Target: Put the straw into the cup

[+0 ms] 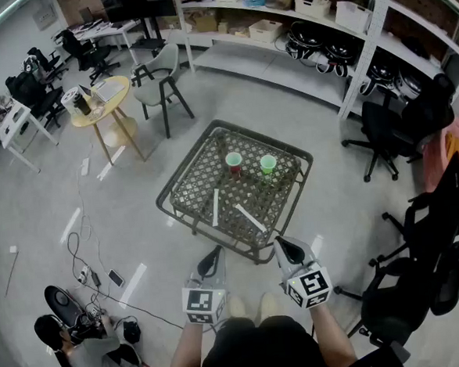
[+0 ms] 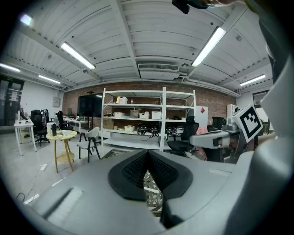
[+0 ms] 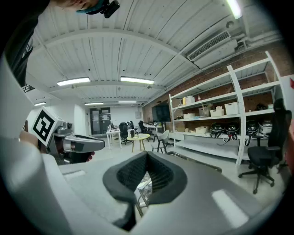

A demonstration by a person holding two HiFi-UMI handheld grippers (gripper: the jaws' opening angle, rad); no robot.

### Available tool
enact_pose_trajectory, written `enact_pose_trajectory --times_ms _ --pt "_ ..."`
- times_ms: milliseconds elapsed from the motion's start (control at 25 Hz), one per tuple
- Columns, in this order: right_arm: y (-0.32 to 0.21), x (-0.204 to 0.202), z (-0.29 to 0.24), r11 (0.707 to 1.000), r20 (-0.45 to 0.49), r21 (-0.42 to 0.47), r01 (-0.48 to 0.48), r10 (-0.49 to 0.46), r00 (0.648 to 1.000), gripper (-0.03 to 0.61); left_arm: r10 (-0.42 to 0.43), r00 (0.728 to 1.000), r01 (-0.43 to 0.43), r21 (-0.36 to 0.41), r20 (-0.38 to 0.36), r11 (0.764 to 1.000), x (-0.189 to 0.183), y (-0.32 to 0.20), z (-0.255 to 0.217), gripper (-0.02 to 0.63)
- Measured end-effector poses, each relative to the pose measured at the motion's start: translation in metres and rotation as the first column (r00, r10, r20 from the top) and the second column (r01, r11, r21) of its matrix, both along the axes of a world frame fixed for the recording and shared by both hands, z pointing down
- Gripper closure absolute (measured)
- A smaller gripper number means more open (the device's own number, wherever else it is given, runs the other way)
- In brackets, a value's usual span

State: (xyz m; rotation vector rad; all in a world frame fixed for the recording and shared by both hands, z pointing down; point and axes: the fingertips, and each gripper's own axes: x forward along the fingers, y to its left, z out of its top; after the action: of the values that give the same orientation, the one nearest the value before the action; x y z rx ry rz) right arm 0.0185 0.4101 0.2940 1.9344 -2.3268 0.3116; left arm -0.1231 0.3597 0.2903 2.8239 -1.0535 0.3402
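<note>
Tongs both shut and empty, short of the desk (image 1: 282, 202); no straw picked up yet.
Left tongs (image 1: 213, 258) and right tongs (image 1: 289, 251) have their pads pressed together with nothing between. Two white straws lie flat just ahead of them. The left straw (image 1: 215, 207) is straight ahead of the left tongs, its long axis pointing almost directly away. The right straw (image 1: 250, 217) is ahead-left of the right tongs, diagonal, with its near end toward those tongs. The red cup (image 1: 234, 162) and green cup (image 1: 268, 164) stand upright beyond the straws. Right looks marginally nearer its straw; it would need to open and approach across that diagonal.
</note>
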Motion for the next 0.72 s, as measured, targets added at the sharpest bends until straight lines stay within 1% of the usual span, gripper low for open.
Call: enact_pose_trajectory --times_ms 240,520,720 --pt "-0.009 -0.011 0.007 1.000 0.023 -0.022 -0.018 0.018 1.000 0.577 0.020 1.000 -0.020 -0.005 -0.006 1.000 -0.010 -0.011 0.004 0.607" --pt "-0.027 -0.030 0.027 0.996 0.008 -0.084 -0.043 0.043 0.999 0.577 0.061 0.998 -0.061 -0.017 -0.009 0.998 -0.024 -0.029 0.015 0.607" --pt "-0.044 -0.039 0.046 0.989 -0.002 -0.144 -0.044 0.044 0.999 0.577 0.064 0.998 -0.064 -0.044 -0.009 0.997 -0.033 -0.048 0.027 0.607"
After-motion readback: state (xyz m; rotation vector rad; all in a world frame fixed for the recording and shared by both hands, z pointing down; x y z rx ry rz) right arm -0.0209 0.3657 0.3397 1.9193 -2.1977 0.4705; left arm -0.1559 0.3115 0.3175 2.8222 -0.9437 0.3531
